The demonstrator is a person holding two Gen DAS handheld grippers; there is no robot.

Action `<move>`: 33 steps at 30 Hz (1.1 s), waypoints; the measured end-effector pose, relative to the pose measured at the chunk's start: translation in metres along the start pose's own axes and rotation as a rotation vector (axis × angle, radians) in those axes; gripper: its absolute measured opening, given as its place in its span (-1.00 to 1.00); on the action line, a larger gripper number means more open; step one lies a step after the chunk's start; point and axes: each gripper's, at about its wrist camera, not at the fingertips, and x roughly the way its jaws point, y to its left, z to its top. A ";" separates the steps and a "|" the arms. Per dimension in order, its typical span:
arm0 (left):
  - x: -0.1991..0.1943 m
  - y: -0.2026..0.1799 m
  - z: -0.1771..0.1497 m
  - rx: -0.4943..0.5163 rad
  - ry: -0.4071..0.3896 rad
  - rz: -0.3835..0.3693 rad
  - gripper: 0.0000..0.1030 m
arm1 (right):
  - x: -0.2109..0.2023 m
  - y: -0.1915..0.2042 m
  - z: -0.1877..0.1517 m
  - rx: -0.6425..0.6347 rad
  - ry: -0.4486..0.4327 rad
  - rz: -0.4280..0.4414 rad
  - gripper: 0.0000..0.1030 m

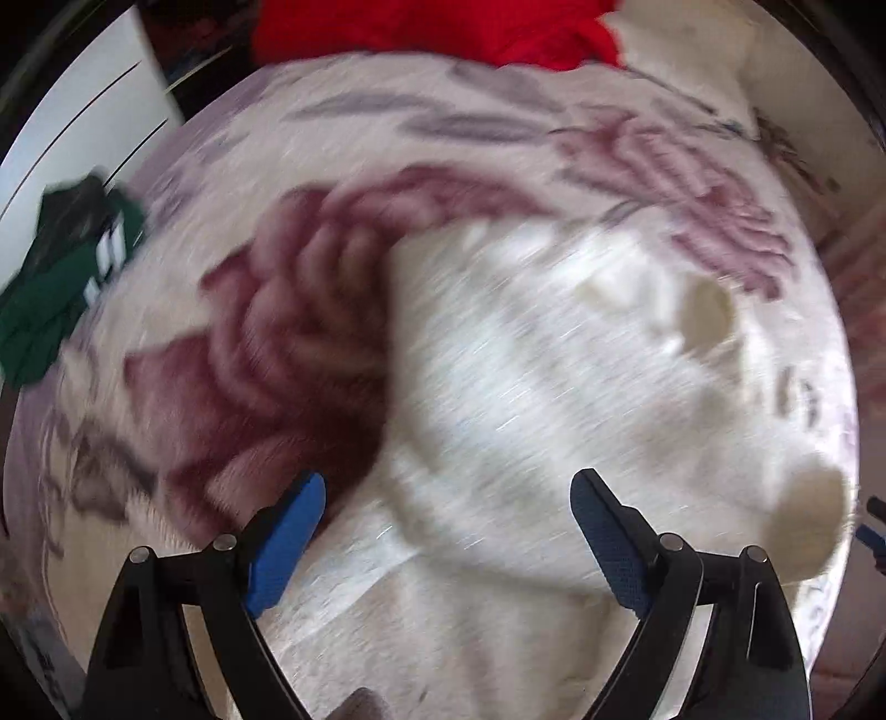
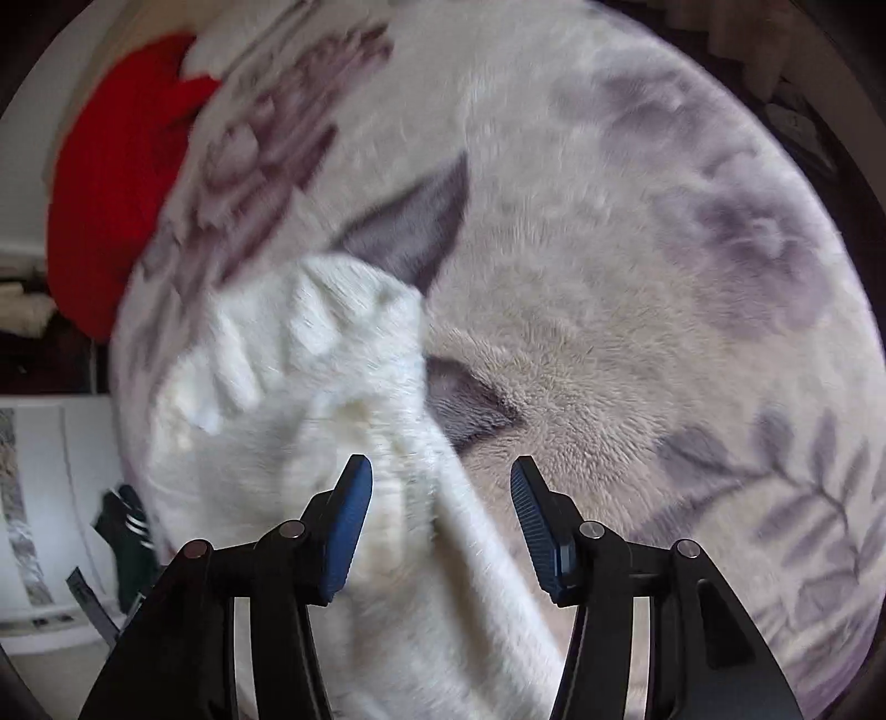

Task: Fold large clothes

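White garment lying bunched on floral blanket, blurred. Left gripper hanging above it, jaws spread wide, gripping nothing. Red cloth far edge, green garment left.
Right view: garment left of centre; right gripper half open, fabric lying between jaws, pads not pressing.

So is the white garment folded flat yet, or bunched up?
Bunched up: the white garment lies in rumpled lumps on the floral blanket, with no flat, squared edges visible.
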 end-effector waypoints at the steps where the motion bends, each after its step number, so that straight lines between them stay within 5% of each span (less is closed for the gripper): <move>1: 0.000 -0.011 0.013 0.019 -0.005 -0.007 0.76 | -0.009 0.008 0.000 -0.003 -0.012 0.006 0.06; 4: 0.023 -0.048 0.062 0.080 -0.004 -0.020 0.76 | -0.010 0.051 0.013 -0.043 0.015 0.056 0.10; 7: 0.077 -0.075 0.098 0.132 0.102 -0.027 0.75 | 0.032 0.111 0.029 -0.122 0.068 0.085 0.10; 11: 0.148 -0.099 0.120 0.208 0.216 0.082 0.63 | 0.108 0.177 0.052 -0.222 0.141 0.010 0.10; 12: 0.156 -0.100 0.120 0.228 0.221 0.109 0.08 | 0.126 0.188 0.056 -0.235 0.155 -0.008 0.10; 14: 0.160 -0.099 0.118 0.255 0.181 0.154 -0.35 | 0.164 0.204 0.060 -0.261 0.219 -0.034 0.10; 15: 0.156 -0.097 0.118 0.259 0.158 0.163 -0.74 | 0.177 0.205 0.061 -0.260 0.234 -0.047 0.10; 16: 0.151 -0.096 0.117 0.265 0.140 0.171 -0.77 | 0.188 0.208 0.060 -0.270 0.241 -0.067 0.08; 18: 0.140 -0.089 0.116 0.249 0.105 0.139 -0.85 | 0.191 0.215 0.056 -0.317 0.191 -0.099 -0.77; 25: 0.121 -0.075 0.134 0.165 0.036 0.068 -0.87 | 0.167 0.235 0.057 -0.321 0.035 -0.154 -0.83; 33: 0.146 -0.070 0.160 0.086 0.118 0.015 -0.85 | 0.173 0.247 0.083 -0.293 -0.023 -0.158 -0.82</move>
